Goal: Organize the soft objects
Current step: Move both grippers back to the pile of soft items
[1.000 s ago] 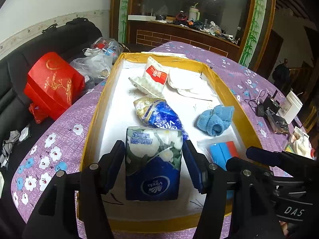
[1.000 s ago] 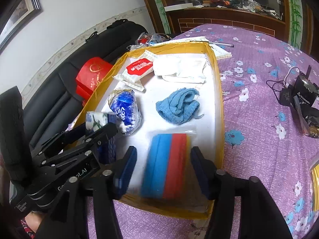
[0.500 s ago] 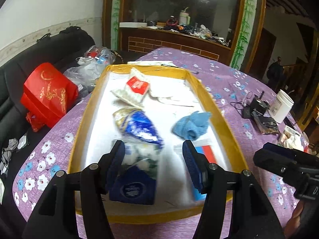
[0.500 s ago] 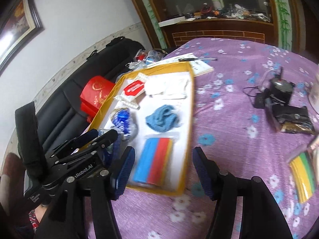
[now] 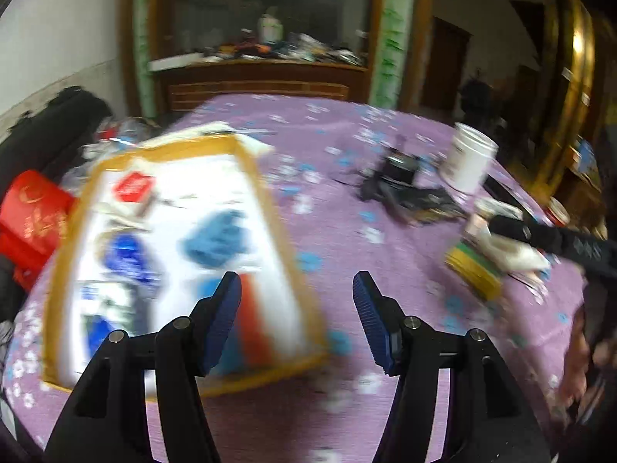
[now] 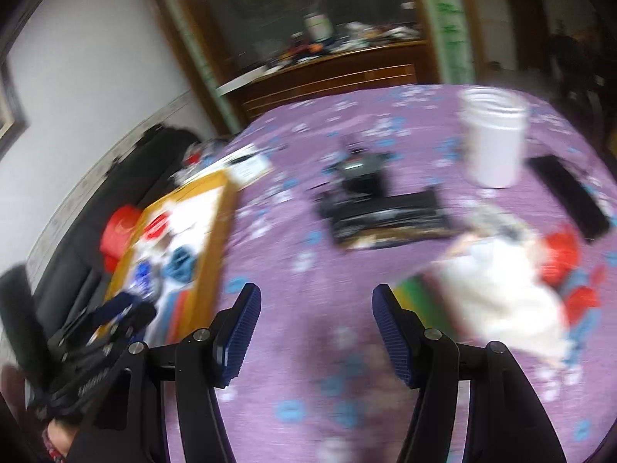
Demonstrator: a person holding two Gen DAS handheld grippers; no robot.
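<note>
Left wrist view: the yellow-rimmed tray (image 5: 266, 200) already holds a blue cloth (image 5: 216, 237), tissue packs and sponges. Left claw (image 5: 297, 305) gapes empty; right claw (image 6: 316, 322) is opening, empty. Left to sort, seemingly: the white cloth pile (image 6: 497, 289) on the worktop (image 6: 308, 239).

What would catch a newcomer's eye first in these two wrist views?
Probably the yellow-rimmed tray at the left of the purple flowered tablecloth, holding a blue cloth, a red-labelled packet and other blurred soft packs. Next, the white tub standing upright at the table's far right, above a loose heap of white and red soft things. Both hand-held grippers frame bare tablecloth with nothing between their pads.
</note>
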